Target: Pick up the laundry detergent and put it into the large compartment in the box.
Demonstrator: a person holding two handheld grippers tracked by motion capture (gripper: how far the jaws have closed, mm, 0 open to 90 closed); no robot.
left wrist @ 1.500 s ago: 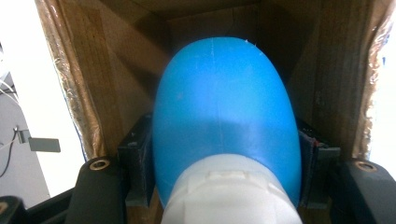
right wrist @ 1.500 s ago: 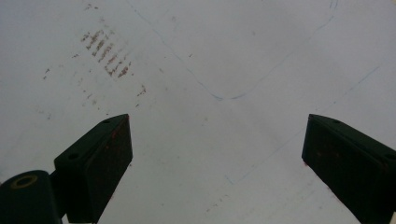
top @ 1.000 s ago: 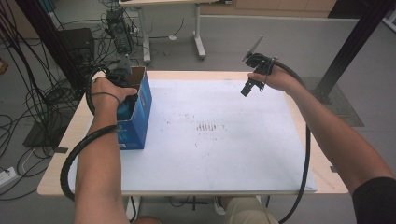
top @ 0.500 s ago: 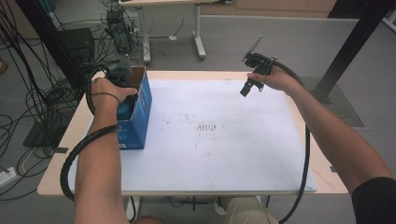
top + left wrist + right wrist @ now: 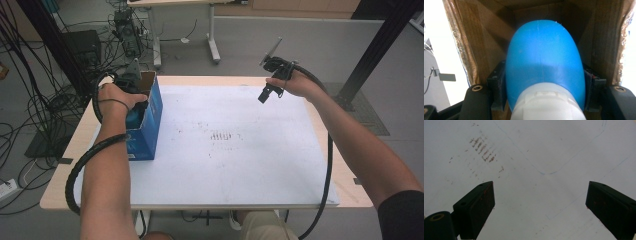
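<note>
The blue bottle (image 5: pixel 545 65) sits down inside the blue box (image 5: pixel 150 125) at 9 o'clock on the table (image 5: pixel 240 170), held between the left gripper (image 5: pixel 131 80) jaws, while the right gripper (image 5: pixel 270 90) hovers at 1 o'clock, jaws wide and empty.

Lab: cable tangles (image 5: pixel 30 107), equipment rig (image 5: pixel 125 30)
</note>
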